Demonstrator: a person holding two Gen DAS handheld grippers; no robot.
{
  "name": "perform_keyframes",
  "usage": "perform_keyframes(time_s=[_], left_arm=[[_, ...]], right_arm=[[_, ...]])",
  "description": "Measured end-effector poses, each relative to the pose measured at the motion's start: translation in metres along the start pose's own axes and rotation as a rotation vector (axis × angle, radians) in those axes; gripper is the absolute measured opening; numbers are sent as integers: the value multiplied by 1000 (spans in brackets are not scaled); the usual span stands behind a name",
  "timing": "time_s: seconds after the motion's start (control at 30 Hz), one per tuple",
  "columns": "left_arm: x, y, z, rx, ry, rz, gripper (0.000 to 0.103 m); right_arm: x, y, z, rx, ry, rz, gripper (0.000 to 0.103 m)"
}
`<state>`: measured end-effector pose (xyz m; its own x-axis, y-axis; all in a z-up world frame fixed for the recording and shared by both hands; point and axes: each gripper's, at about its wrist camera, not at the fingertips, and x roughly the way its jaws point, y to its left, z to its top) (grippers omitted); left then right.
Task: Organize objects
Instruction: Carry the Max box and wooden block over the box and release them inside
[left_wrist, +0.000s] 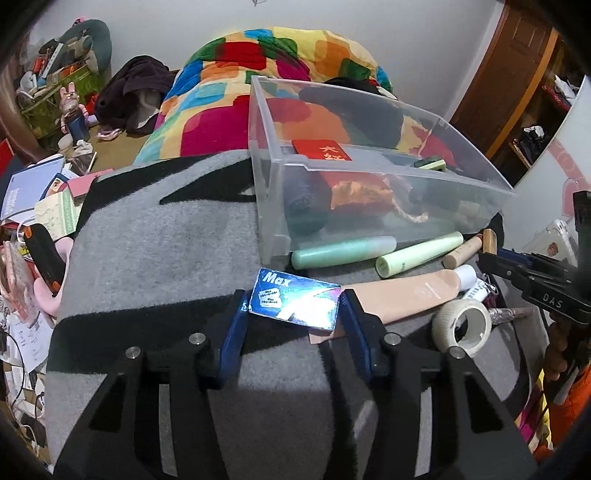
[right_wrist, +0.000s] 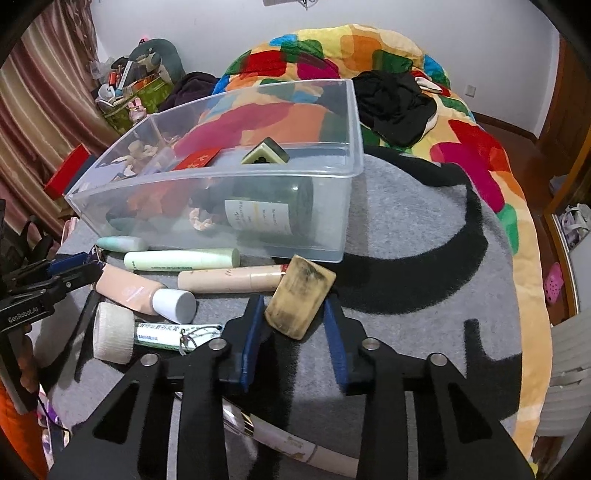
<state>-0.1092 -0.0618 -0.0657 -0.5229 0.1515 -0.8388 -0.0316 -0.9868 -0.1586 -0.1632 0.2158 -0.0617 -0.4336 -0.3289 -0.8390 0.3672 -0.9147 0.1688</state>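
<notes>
L claw (left_wrist: 293, 308) tilted down, blue pads either side of a box (left_wrist: 295, 303), touching it. R claw (right_wrist: 295, 314) tilted down too, pads pressed on a block (right_wrist: 300, 297).

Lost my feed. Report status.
Left tool shut on blue box. Right tool shut on tan block. Clear bin ahead, way open.

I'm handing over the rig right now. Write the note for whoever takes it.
Left claw: closed on the blue Max box, box on the grey blanket.
Right claw: closed on the tan block.
Clear bin already holds a dark bottle and red items.
Left to do: bin both held things, then the tubes, tape roll and the rest in front of it.
</notes>
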Motion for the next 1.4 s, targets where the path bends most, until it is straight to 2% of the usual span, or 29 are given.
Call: perform_keyframes(time_s=[0.3,0.37,0.4,0.53,0.67,0.77,0.8,0.87,0.93,1.13,1.17,1.2,1.23,1.3,1.4], left_arm=[[-23,-2,-11,-18,-73,30,50],[-33,-5,-11,-17,-110,43,50],[-40,-7,-9,-17,-131,44,50],[-63,-14,3,-11,-207,44,50],[-84,-25,19,5,-290,33,50],[-87,-33,32,25,-319,31,50],[-85,-36,37,33,-322,34,50],[-77,-39,46,41,-312,41,50],[-64,-40,55,43,-286,48,50],[-30,-42,75,41,-215,76,50],[-26,-41,78,40,-205,77,50],[-23,-41,79,41,-199,79,50],[-19,-42,80,41,-192,84,50],[-13,-42,82,42,-177,88,50],[-5,-42,82,43,-157,89,50]], right_arm=[[-20,-13,-9,17,-31,6,25],[-27,-13,-5,17,-46,17,18],[-31,-13,-3,17,-55,25,13],[-48,-8,8,1,-108,50,12],[-58,-1,13,-21,-152,17,12],[-62,-1,13,-38,-160,-19,12],[-61,-3,13,-40,-151,-19,12],[-54,-4,12,-41,-116,-14,20],[-44,-10,12,-25,-94,-30,41],[-21,-14,13,-10,-60,-31,43],[-18,-14,13,-14,-56,-36,42],[-16,-14,13,-11,-58,-36,37],[-14,-14,13,-10,-56,-32,25],[-11,-16,12,-7,-47,-17,11],[-14,-17,9,-9,-60,-11,10]])
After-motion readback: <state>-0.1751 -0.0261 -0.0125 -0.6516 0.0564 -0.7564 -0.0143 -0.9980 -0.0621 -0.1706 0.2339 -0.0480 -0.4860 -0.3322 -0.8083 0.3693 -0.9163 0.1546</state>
